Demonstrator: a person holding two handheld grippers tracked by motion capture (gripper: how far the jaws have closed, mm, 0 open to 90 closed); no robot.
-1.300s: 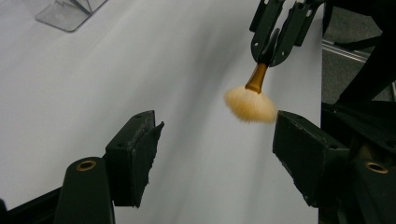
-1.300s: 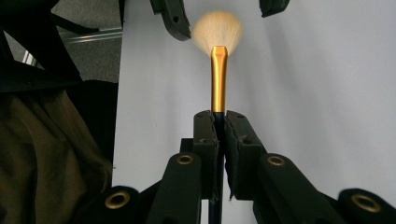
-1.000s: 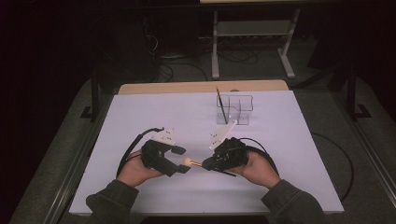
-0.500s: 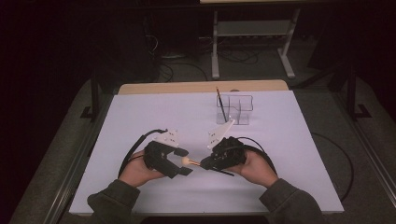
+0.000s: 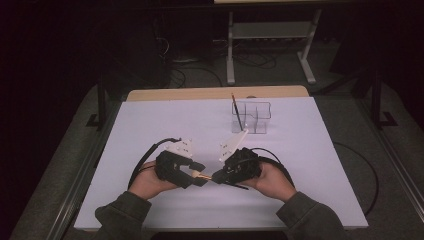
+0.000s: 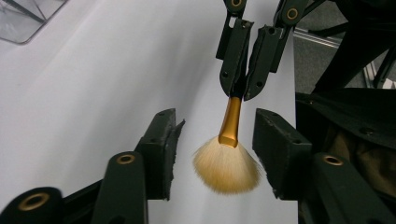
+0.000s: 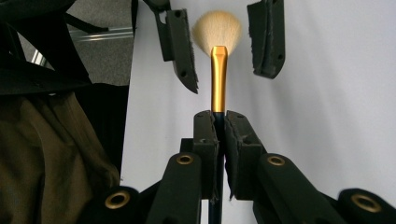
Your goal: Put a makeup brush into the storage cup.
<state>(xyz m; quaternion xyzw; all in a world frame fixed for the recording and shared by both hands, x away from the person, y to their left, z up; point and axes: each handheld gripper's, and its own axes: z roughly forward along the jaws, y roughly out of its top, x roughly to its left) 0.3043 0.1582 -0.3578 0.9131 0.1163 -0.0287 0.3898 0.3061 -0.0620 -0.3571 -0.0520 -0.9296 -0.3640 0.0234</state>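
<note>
One white counter [image 5: 150, 125] carries one clear divided organizer [image 5: 252, 117] near its far edge, with one dark pencil-like stick [image 5: 236, 112] standing in it. Near the front edge, two grippers meet over one makeup brush [image 6: 231, 140]. The right gripper [image 7: 218, 123] is clenched on the dark handle; the left gripper [image 6: 215, 144], jaws just closing, straddles the bristles untouched. I judge the brush light, handle stiff, ferrule slippery, bristles soft: grip the ferrule, not the hairs.

Dim room, lit bench.
White-topped bench [image 5: 150, 120]; grey carpet floor [image 5: 60, 175]; white metal stand [image 5: 270, 37] and cables [image 5: 195, 75] behind.
</note>
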